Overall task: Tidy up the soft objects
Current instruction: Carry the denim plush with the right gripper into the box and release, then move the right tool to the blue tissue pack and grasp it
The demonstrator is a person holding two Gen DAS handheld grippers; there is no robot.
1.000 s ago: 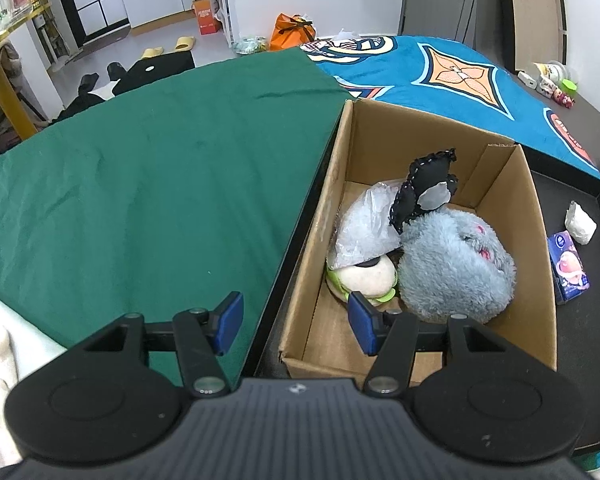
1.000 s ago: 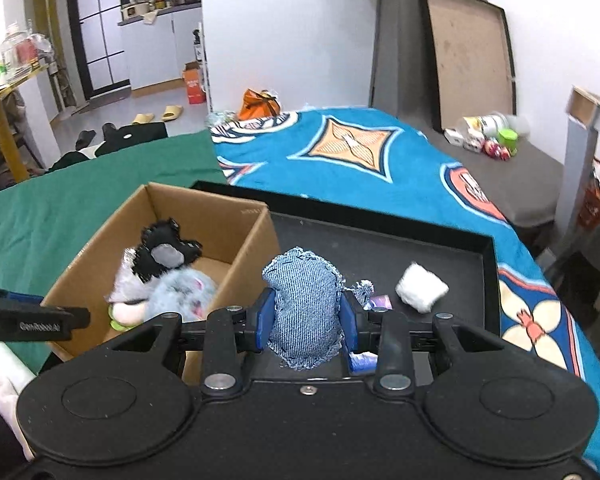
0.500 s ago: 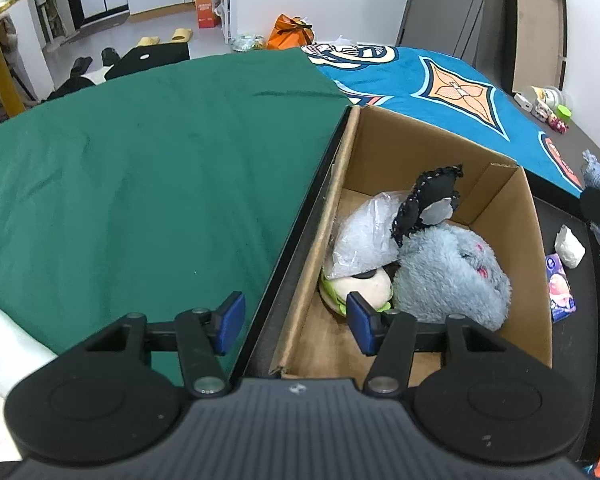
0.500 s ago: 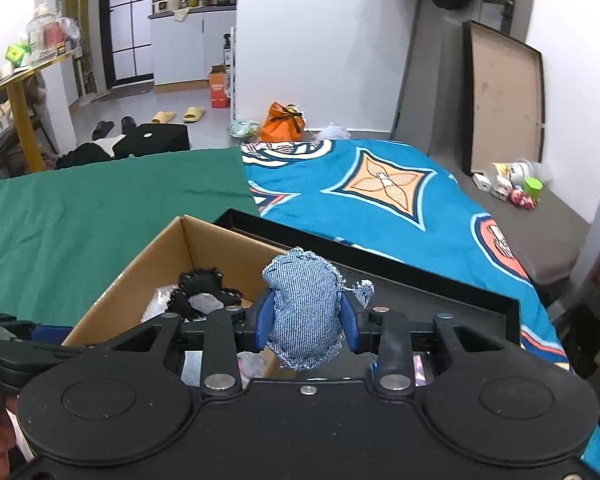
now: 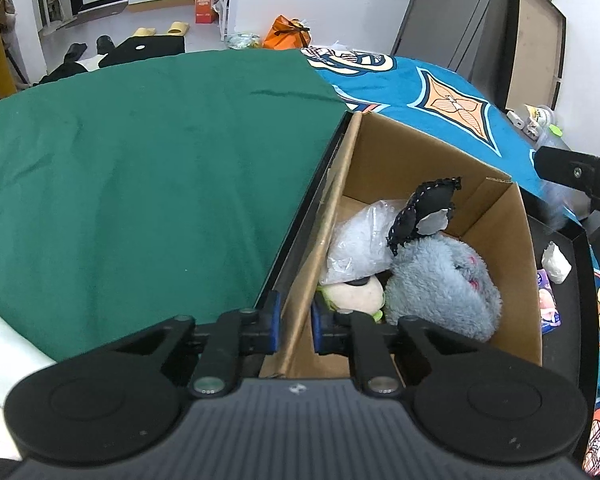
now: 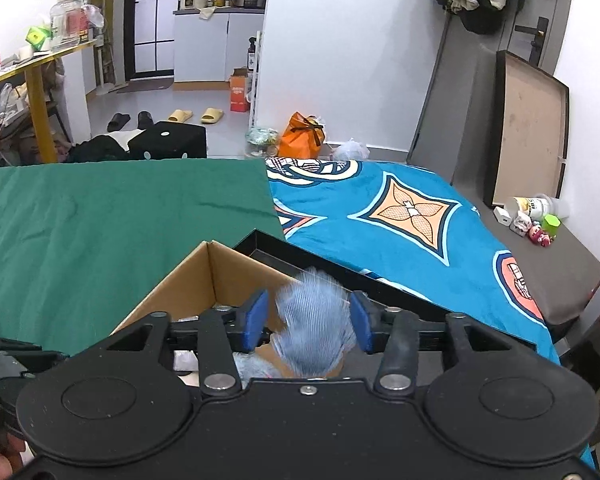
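Note:
A cardboard box (image 5: 496,216) stands in a black tray (image 5: 580,248) and holds a grey fluffy plush (image 5: 440,280), a black felt toy (image 5: 424,208), a clear plastic bag (image 5: 360,240) and a cream-and-green plush (image 5: 352,294). My left gripper (image 5: 294,322) is shut on the box's near left wall. My right gripper (image 6: 308,320) is open above the box (image 6: 204,284); the blue denim pouch (image 6: 314,320) is blurred between its spread jaws, loose and falling. The right gripper also shows at the right edge of the left wrist view (image 5: 576,176).
A green cloth (image 5: 140,168) covers the bed to the left, a blue patterned blanket (image 6: 400,220) to the right. In the tray beside the box lie a white wad (image 5: 556,262) and a small pink-and-purple packet (image 5: 546,304). Small bottles and toys (image 6: 532,220) stand at the far right.
My right gripper moved over the box and opened, letting go of the denim pouch. My left gripper closed on the box's left wall.

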